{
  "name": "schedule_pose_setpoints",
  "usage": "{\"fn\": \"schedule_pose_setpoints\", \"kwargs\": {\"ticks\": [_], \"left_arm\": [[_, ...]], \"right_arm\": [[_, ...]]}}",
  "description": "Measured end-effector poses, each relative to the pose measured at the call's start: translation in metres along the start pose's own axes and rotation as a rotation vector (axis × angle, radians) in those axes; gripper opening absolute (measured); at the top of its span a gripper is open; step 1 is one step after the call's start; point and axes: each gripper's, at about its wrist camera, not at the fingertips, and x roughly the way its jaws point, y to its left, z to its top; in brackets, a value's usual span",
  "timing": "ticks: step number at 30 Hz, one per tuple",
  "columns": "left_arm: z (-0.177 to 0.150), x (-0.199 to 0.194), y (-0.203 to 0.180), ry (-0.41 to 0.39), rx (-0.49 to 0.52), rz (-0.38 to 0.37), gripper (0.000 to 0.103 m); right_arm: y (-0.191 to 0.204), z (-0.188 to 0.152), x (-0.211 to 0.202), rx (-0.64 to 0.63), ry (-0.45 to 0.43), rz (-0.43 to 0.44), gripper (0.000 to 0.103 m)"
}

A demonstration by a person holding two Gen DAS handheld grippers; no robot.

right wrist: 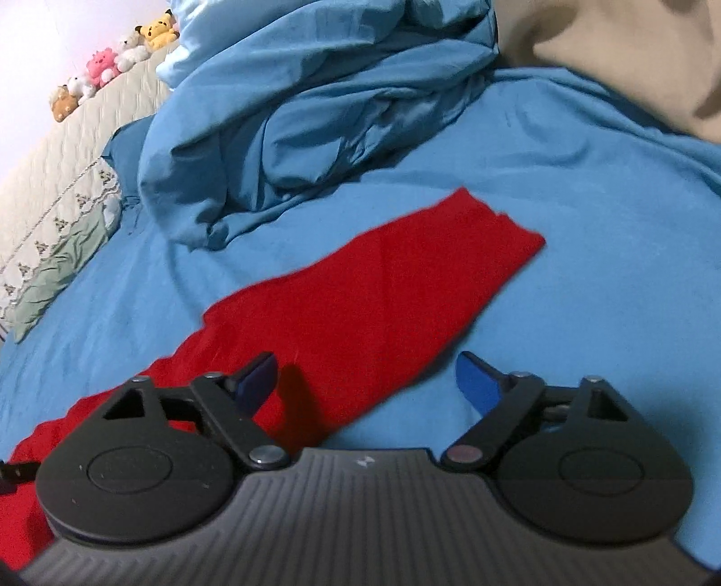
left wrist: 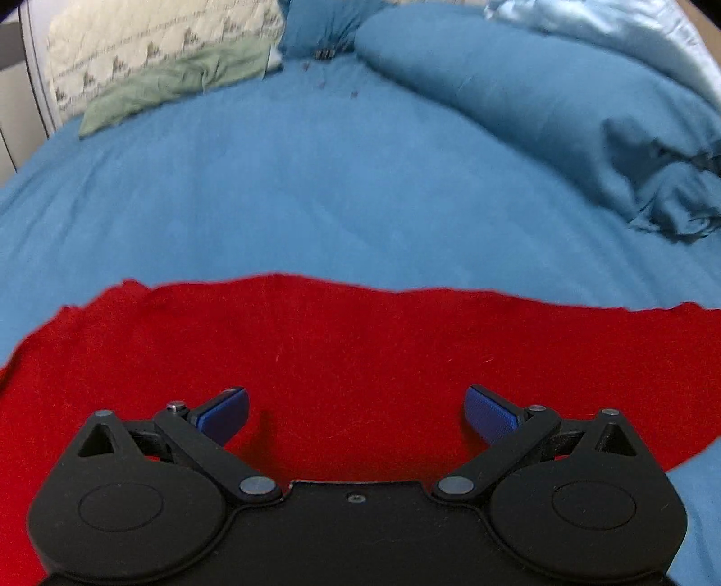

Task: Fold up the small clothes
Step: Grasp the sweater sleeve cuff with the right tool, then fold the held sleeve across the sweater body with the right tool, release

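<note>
A red cloth (left wrist: 351,342) lies flat on the blue bed sheet (left wrist: 315,189). In the left wrist view it spans the width below my left gripper (left wrist: 356,412), which is open and empty just above it. In the right wrist view the red cloth (right wrist: 374,293) runs as a long folded strip from lower left to upper right. My right gripper (right wrist: 365,378) is open and empty over the strip's near edge, its left finger above the cloth, its right finger above the sheet.
A bunched blue duvet (right wrist: 315,126) lies behind the cloth; it also shows in the left wrist view (left wrist: 540,99). A green cloth (left wrist: 180,85) and a quilted pillow (left wrist: 148,40) lie at the far left. Plush toys (right wrist: 112,58) sit on the headboard.
</note>
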Motion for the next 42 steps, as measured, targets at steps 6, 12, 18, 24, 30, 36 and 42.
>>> {"fn": "schedule_pose_setpoints", "kwargs": {"ticks": [6,12,18,24,30,36,42], "left_arm": [[0.005,0.026,-0.001,0.093,-0.023,0.000,0.103],[0.011,0.012,0.022,0.105,-0.084,-0.006,0.102],[0.020,-0.049,0.079,-0.014,-0.139,0.000,0.103],[0.021,-0.099,0.164,-0.095,-0.179,0.137,0.103],[-0.009,-0.123,0.237,-0.094,-0.270,0.211,0.103],[-0.038,-0.117,0.252,-0.027,-0.270,0.164,0.103],[-0.035,-0.110,0.222,-0.012,-0.159,0.056,0.103]], "right_arm": [[-0.003,0.026,0.023,0.055,0.019,-0.056,0.036],[0.020,0.052,0.006,0.043,-0.002,-0.042,0.020],[0.137,0.076,-0.043,-0.139,-0.093,0.222,0.020],[0.300,0.023,-0.073,-0.388,-0.073,0.543,0.020],[0.397,-0.128,-0.049,-0.730,0.133,0.652,0.020],[0.399,-0.223,-0.039,-0.956,0.216,0.622,0.024],[0.379,-0.210,-0.065,-0.987,0.171,0.631,0.090]]}}
